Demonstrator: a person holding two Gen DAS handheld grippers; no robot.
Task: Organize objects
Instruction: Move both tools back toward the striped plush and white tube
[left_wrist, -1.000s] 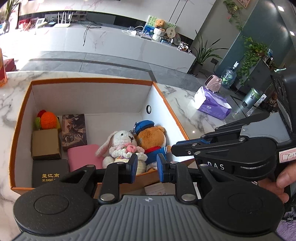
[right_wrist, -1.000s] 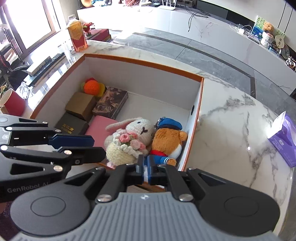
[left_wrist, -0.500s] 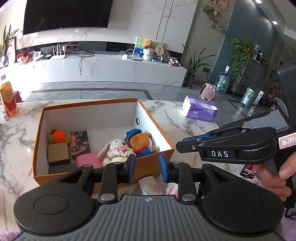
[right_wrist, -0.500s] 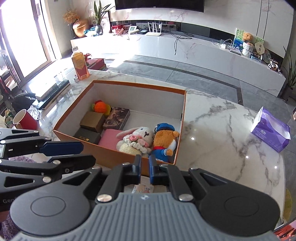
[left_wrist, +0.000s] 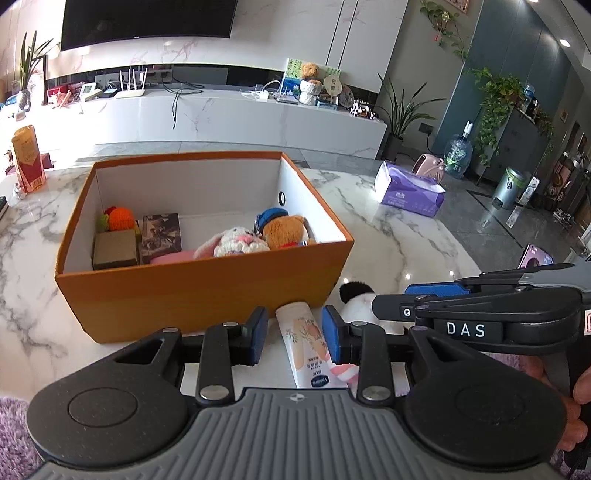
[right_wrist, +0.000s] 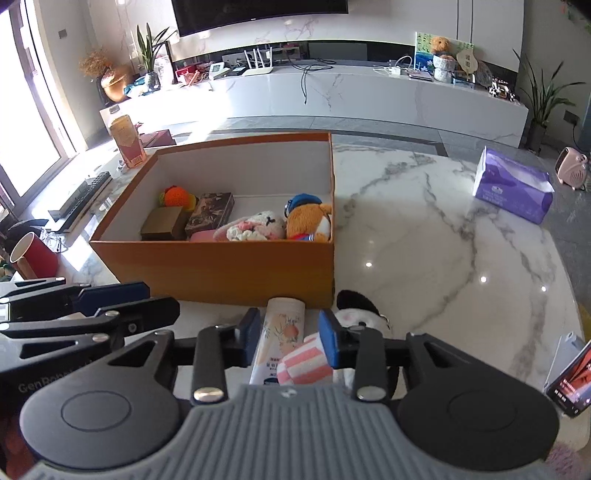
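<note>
At the bottom centre, our left gripper (left_wrist: 294, 335) and right gripper (right_wrist: 289, 337) both stand apart and opening, empty, over the lotion tube (left_wrist: 307, 345) and panda plush (right_wrist: 360, 309) on the marble table (right_wrist: 443, 236). Behind them sits the orange box (left_wrist: 207, 291); we risk pinching the wrong item, since they touch.

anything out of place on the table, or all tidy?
Three things lie loose on the marble in front of the orange box rather than in it: a lotion tube on its side, a pink-striped item leaning on it, and a panda plush. Nothing looks spilled or damaged.
</note>
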